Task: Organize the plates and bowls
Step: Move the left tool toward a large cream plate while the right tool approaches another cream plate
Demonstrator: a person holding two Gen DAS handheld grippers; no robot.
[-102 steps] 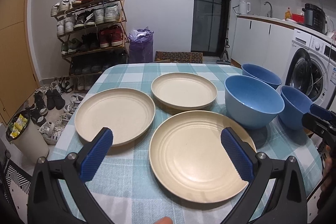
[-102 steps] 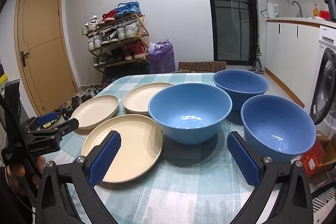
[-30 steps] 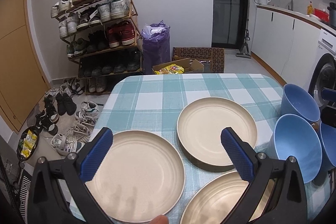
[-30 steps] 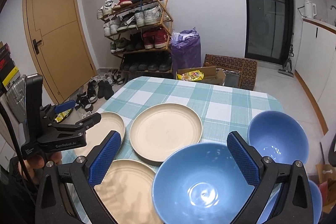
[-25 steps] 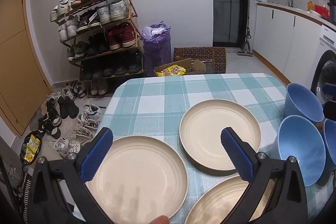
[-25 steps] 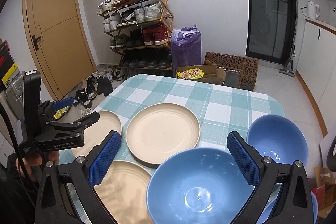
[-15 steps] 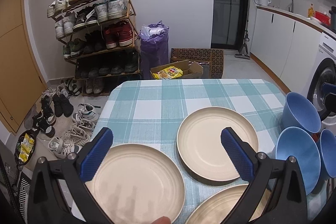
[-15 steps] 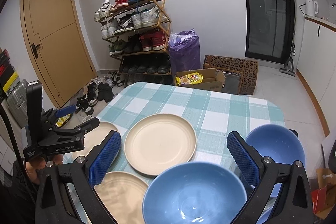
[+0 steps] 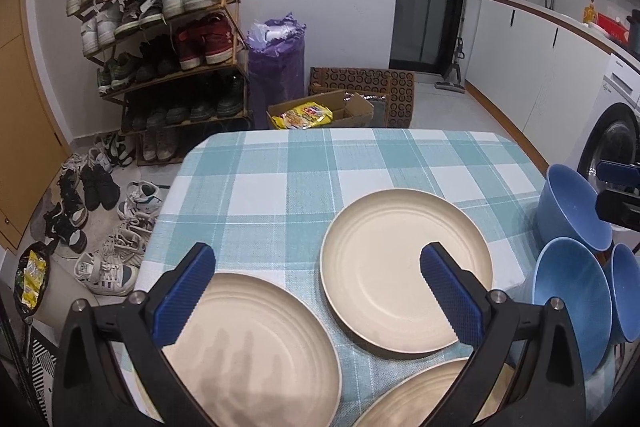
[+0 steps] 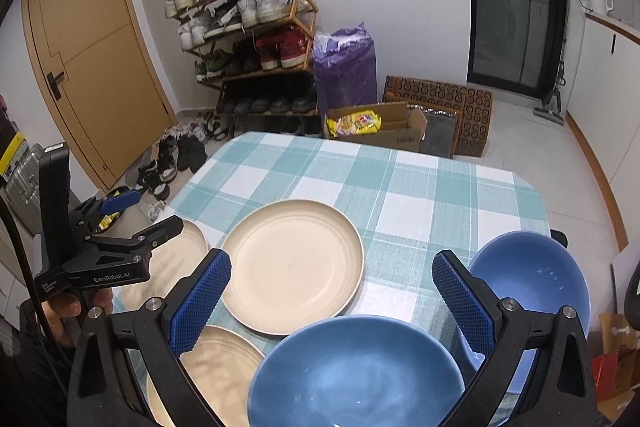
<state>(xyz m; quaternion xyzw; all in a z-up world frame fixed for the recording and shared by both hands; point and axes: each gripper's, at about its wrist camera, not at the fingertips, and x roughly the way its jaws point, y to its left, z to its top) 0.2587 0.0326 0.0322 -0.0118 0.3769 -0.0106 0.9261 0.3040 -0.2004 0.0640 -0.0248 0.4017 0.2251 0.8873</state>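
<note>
The left tool (image 9: 316, 289) hangs above the surface (image 9: 304, 171) with its blue pads wide apart, holding nothing and touching nothing; the right tool (image 10: 330, 301) is likewise spread wide and empty. Only the right wrist view shows the left tool from outside, at 9 o'clock, with a hand (image 10: 66, 311) gripping its black handle. Only the left wrist view shows the right tool's tip, at 3 o'clock, and a washing machine (image 9: 612, 131) behind it.

In the left wrist view a cream plate (image 9: 404, 275) lies at centre between the pads, a second plate (image 9: 256, 351) at 7 o'clock and the rim of a third plate (image 9: 416, 399) at 5 o'clock. The three plates lie flat, apart from one another, unstacked. Three blue bowls (image 9: 572, 211) cluster at 3 to 4 o'clock by the surface's right edge. In the right wrist view only two bowls show clearly: one at 6 o'clock and another at 4 o'clock, both upright and empty.

Beyond the checked cloth stand a shoe rack (image 10: 248, 27) at 11 o'clock, a purple bag (image 10: 346, 63) at 12 and a door (image 10: 92, 67) at 9.
</note>
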